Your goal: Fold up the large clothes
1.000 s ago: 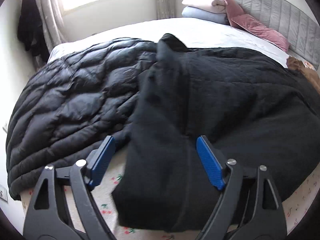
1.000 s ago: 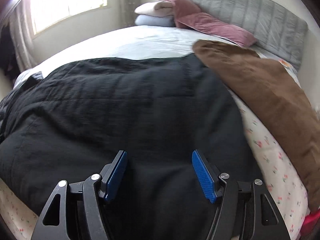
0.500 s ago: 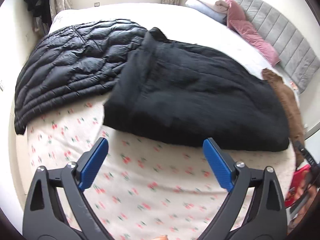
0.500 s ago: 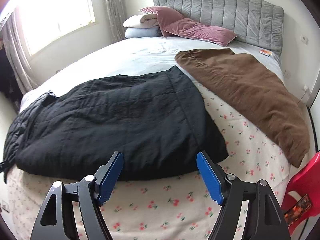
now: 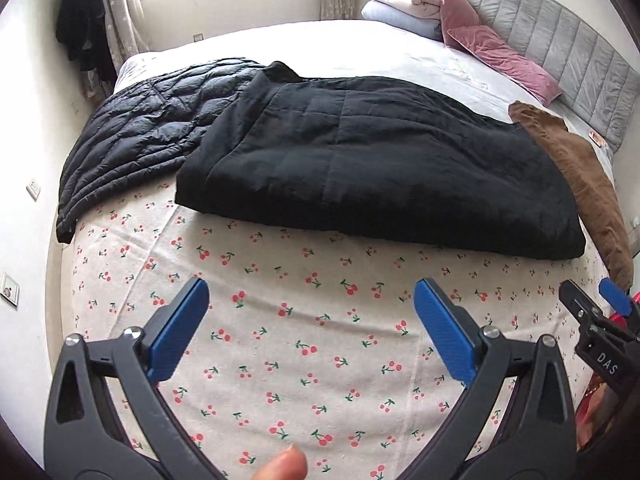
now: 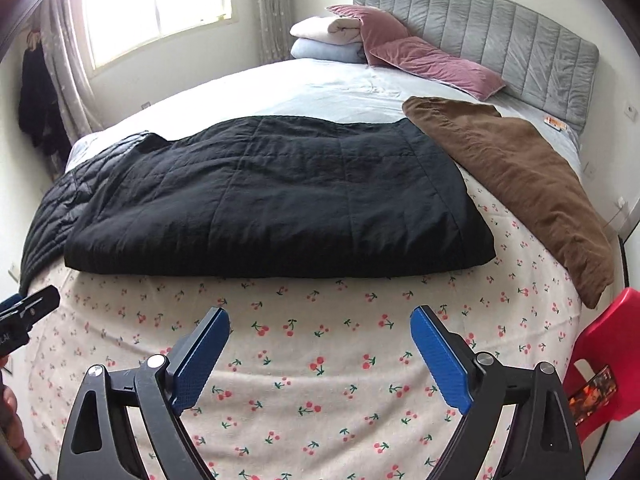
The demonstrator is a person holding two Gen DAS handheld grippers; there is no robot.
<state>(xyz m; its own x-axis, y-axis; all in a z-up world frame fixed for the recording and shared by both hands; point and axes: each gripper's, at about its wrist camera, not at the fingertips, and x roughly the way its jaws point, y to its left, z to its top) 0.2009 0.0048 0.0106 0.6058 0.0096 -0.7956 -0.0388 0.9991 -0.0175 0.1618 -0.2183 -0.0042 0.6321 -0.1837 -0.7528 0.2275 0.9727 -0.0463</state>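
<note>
A black quilted garment point(image 5: 360, 160) lies folded flat across the bed; it also shows in the right wrist view point(image 6: 280, 196). My left gripper point(image 5: 312, 328) is open and empty, held back above the cherry-print sheet point(image 5: 300, 320) in front of the garment. My right gripper point(image 6: 320, 352) is open and empty too, above the same sheet point(image 6: 320, 320). The right gripper's tip shows at the right edge of the left wrist view point(image 5: 592, 320). The left gripper's tip shows at the left edge of the right wrist view point(image 6: 28, 308).
A shiny black puffer jacket point(image 5: 140, 136) lies left of the folded garment, partly under it. A brown garment point(image 6: 520, 184) lies on the right. Pink pillows point(image 6: 420, 56) and folded bedding sit by the grey headboard point(image 6: 520, 40). A red stool point(image 6: 604, 352) stands at the right.
Both grippers have pulled back from the black garment toward the bed's foot. A second ago they were right over it; now it lies flat, apart from them.
</note>
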